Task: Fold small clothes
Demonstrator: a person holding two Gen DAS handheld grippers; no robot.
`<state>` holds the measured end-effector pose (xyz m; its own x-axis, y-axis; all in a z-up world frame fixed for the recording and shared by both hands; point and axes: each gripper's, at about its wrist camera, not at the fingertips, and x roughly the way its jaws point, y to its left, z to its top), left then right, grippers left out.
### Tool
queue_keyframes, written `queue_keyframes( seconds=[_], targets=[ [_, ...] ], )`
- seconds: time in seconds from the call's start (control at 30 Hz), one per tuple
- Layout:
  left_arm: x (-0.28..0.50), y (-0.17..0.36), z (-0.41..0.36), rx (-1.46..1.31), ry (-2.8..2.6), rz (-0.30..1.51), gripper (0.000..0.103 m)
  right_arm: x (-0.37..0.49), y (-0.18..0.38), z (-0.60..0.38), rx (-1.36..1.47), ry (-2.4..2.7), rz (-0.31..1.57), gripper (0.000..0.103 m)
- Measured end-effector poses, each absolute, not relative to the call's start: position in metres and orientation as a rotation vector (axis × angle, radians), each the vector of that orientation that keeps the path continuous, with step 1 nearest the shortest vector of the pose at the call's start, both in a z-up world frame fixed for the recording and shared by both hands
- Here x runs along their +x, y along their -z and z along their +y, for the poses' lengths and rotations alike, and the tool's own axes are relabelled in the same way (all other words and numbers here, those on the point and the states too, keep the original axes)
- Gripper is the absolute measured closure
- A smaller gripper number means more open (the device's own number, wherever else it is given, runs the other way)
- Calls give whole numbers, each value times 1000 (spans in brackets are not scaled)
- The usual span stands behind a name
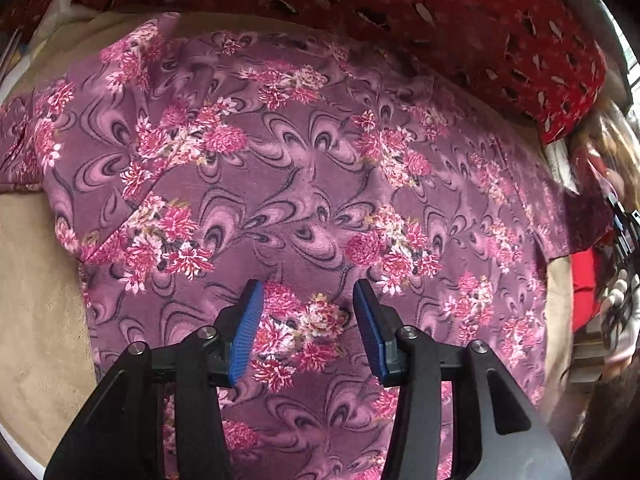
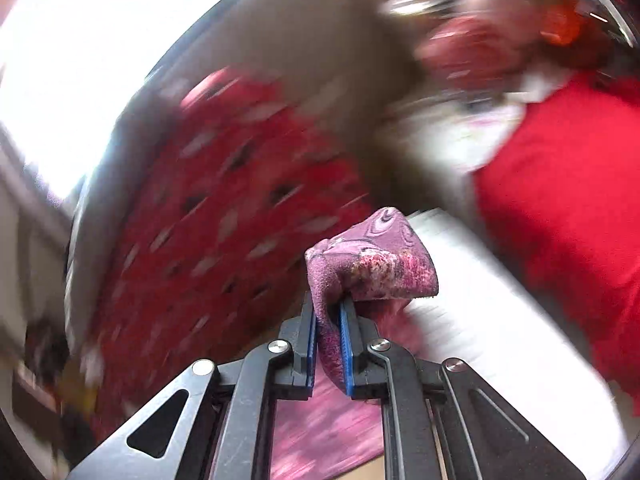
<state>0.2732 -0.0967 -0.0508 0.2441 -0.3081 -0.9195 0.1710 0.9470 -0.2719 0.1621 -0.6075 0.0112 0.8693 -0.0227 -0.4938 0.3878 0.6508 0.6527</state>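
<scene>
Floral garment (image 1: 312,184) sprawls mid-frame; right gripper (image 2: 329,320) fingers pinch only a corner, which may slip; left gripper (image 1: 308,308) fingers hover spread.

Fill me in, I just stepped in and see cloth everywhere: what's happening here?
A person is folding a purple flowered garment spread on a tan cover, using two handheld grippers. The right gripper has its jaws shut on a bunched corner of that garment and holds it lifted; that view is blurred. The left gripper hovers over the flat middle of the cloth, jaws open, gripping nothing. A red patterned cloth lies beyond.
</scene>
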Motion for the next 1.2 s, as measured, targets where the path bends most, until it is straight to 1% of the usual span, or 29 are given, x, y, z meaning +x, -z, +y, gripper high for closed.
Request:
queue_keyframes(
  seconds=[0.17,0.37,0.43,0.53,0.57,0.6,0.67,0.73,0.77,0.8,0.83,0.9,1.0,1.03,1.07,1.1,1.13,1.2],
  targets=[
    [273,50,-77,-217,367,1312,58,206,-22,-504,732,62,572,93],
    [268,48,-61,-238,410,1322,58,244,-4,-379,650,-95,707,93],
    [266,47,-55,-249,423,1321,58,254,2,-343,626,-139,750,92],
    [265,44,-46,-272,436,1315,58,265,19,-290,571,-186,835,84],
    [265,44,-43,-279,441,1313,58,266,28,-273,546,-199,877,78],
    [264,43,-41,-288,447,1309,58,266,36,-262,532,-212,911,70],
    [265,40,-40,-296,459,1300,58,257,53,-241,527,-257,990,64],
    [266,37,-46,-306,485,1297,58,241,61,-230,529,-321,1044,64],
    [268,35,-53,-309,505,1299,56,231,60,-229,507,-337,1050,64],
    [269,35,-57,-308,516,1299,49,221,57,-232,484,-337,1043,64],
    [271,35,-63,-309,522,1298,39,213,54,-238,474,-319,1029,64],
    [279,39,-81,-299,523,1309,33,197,48,-259,478,-276,1003,62],
    [295,56,-99,-319,472,1367,33,180,42,-301,539,-195,958,61],
    [298,57,-99,-343,441,1358,33,175,41,-320,567,-157,943,61],
    [301,53,-100,-361,413,1326,39,169,40,-339,592,-118,927,61],
    [305,48,-101,-367,402,1299,75,166,38,-355,612,-86,913,60],
    [311,43,-102,-367,409,1297,97,162,36,-374,637,-44,895,60],
    [317,30,-95,-383,384,1265,99,155,33,-405,688,28,854,57]
  ],
)
